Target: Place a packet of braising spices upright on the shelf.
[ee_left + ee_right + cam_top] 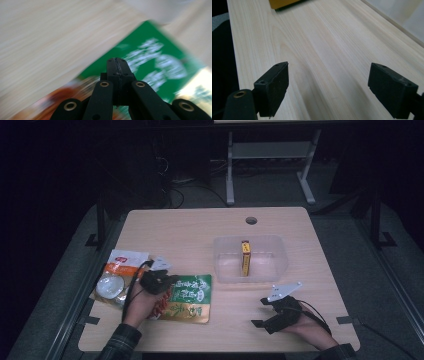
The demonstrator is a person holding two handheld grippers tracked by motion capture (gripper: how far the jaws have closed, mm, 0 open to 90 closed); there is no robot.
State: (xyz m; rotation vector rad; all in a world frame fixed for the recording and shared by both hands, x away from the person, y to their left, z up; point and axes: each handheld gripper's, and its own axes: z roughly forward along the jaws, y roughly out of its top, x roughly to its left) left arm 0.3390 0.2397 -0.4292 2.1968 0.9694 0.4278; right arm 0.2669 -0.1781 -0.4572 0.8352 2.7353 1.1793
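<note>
At the left edge of the light wooden table (200, 225) lies a flat orange-and-white food packet with a round white picture on its front (116, 275); its printing is too small to read. Just to its right lies a flat green and orange-yellow snack pouch (192, 297) with pale lettering on the green part, which in the high view cannot be read. The left gripper (162, 281), black and held in the person's left hand (140, 302), sits over the left end of this pouch, between the two packets. In the left gripper view its jaws are pressed together with only a thin seam between them and nothing caught there; beneath them the green pouch (160, 62) shows white characters, but they are blurred beyond reading.

Right of centre stands a clear rectangular plastic tub (277, 265), and inside it a slim yellow-and-red box (245, 257) stands upright on its end; its label is too small to make out.

Near the front right of the table the right gripper (262, 312) is held low in the person's right hand (307, 325), a grey three-cornered plate (284, 291) on top. In the right gripper view its jaws stand wide apart over bare wood, holding nothing, well apart from the tub
</note>
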